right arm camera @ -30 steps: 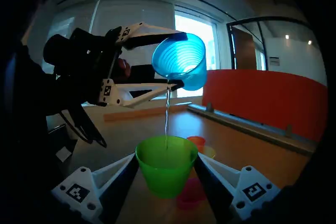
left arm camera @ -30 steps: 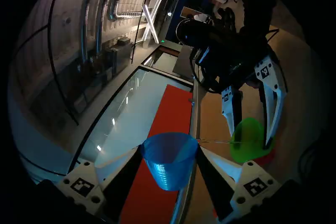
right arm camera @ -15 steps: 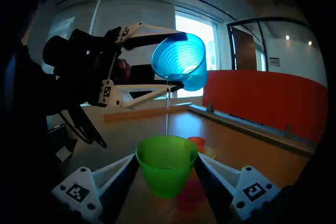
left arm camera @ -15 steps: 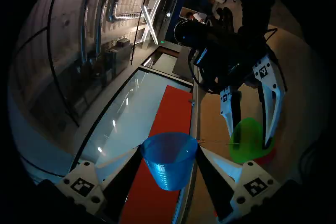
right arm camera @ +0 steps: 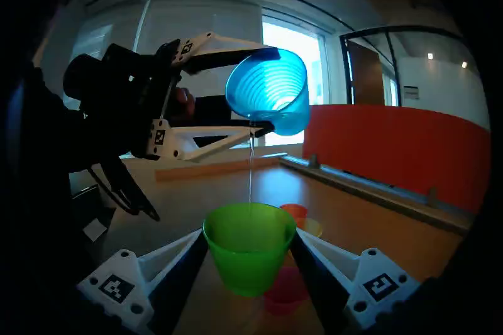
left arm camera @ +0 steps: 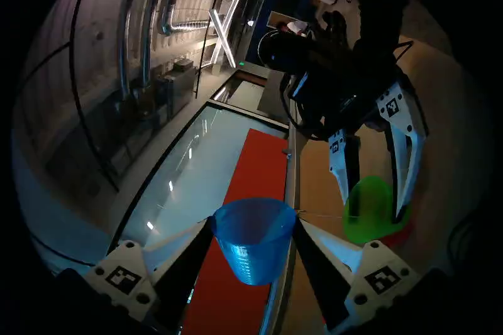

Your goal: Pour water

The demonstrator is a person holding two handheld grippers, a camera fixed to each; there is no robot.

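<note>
Fingers of the left gripper are clenched on the blue cup, one on each side of its wall just below the rim. Seen from the right gripper view, that cup is tipped far over, with its mouth turned toward the camera. A thin stream of water falls from its lower lip straight into the green cup. The right gripper grasps the green cup upright, with both fingers pressed against its sides. This cup sits directly below the blue one, well apart from it. In the left gripper view the right gripper hangs farther off, its two white fingers reaching down either side of the green cup. Just behind the green cup, on the wooden bench, stand a small orange cup and a yellow cup, close together. A red cup shows lower down, partly hidden by the green one. An orange-red partition runs along the far edge of the bench, and a bright window lies behind the blue cup.
</note>
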